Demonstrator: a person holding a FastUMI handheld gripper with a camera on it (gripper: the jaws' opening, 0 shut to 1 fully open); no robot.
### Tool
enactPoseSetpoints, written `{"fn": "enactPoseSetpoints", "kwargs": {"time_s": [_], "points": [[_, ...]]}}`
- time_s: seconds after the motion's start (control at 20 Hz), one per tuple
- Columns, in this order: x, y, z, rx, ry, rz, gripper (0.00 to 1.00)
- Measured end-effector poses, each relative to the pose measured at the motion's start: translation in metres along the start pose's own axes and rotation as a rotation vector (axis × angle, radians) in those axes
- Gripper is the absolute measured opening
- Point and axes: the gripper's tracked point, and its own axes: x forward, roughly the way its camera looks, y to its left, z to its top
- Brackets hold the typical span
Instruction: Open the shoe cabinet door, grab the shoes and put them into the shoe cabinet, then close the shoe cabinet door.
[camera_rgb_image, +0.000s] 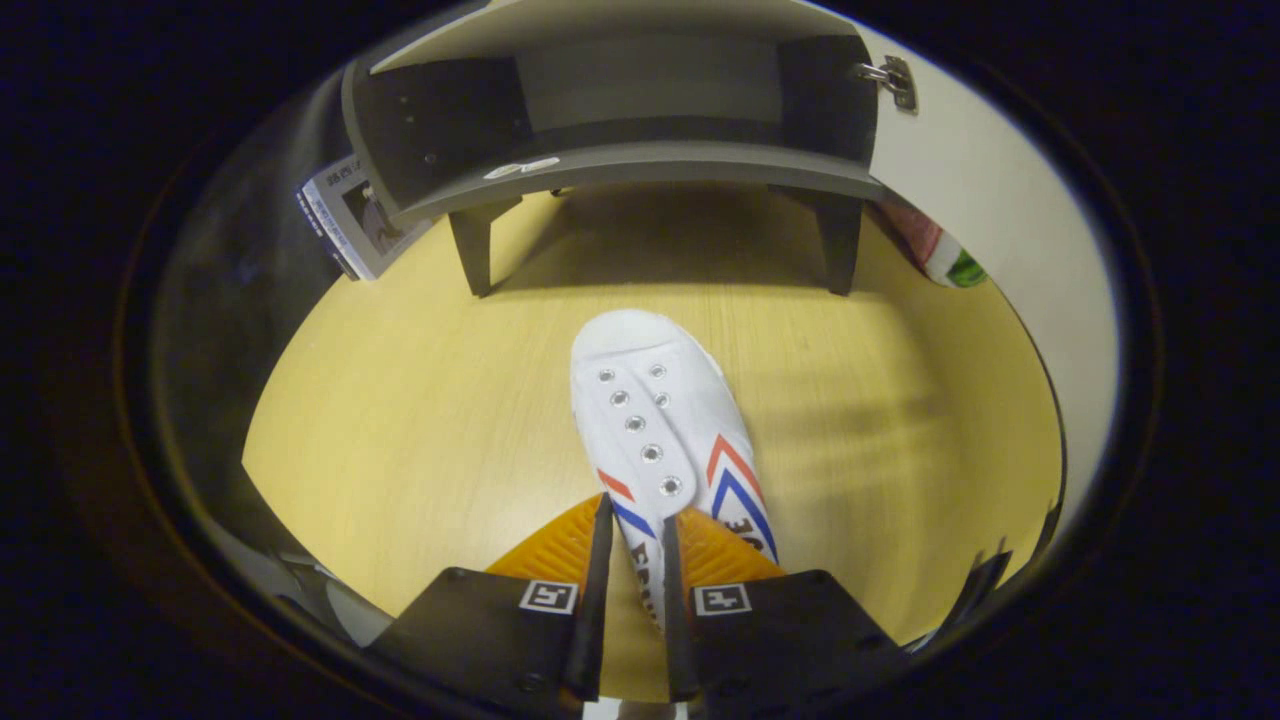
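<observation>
Gripper: the gripper (634, 520) has its two fingers (597, 600) drawn close together, clamped on the heel-side collar of the shoe, one finger on each side of the upper's edge.
Shoe: a white canvas shoe (660, 420) with metal eyelets, no laces, and red and blue chevron stripes on both sides; its toe points to 12 o'clock, away from the fingers and toward the cabinet. The heel end sits between the fingers and the rest lies just ahead of them.
Shoe lift: whether the sole rests on the floor or hangs just above it is hard to judge from this angle.
Shoe cabinet: a dark grey cabinet (620, 175) on short legs stands at 12 o'clock, well beyond the toe, its front open and its inner shelf space dark.
Cabinet door: the pale door (960, 180) is swung open at 1 to 2 o'clock, with a metal hinge (890, 78) at its upper inner corner.
Floor: light wood-grain board (400, 400) lies under the shoe and the cabinet.
Other things: a printed card or booklet (350, 215) leans at 10 o'clock beside the cabinet's left leg; a pink, white and green item (945, 258) lies at 2 o'clock behind the right leg, partly hidden.
</observation>
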Motion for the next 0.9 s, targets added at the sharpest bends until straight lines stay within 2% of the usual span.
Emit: {"fn": "enactPoseSetpoints", "kwargs": {"time_s": [0.25,0.3,0.4,0.6,0.9], "points": [[0.001,0.007,0.0,-0.006,-0.032,0.03,0.21],[0.001,0.009,0.001,0.001,-0.032,0.037,0.09],[-0.001,0.012,0.004,0.006,-0.039,0.039,0.03],[-0.02,0.011,0.028,0.021,-0.118,0.013,0.02],[-0.054,0.015,0.044,0.061,-0.17,0.029,0.02]]}}
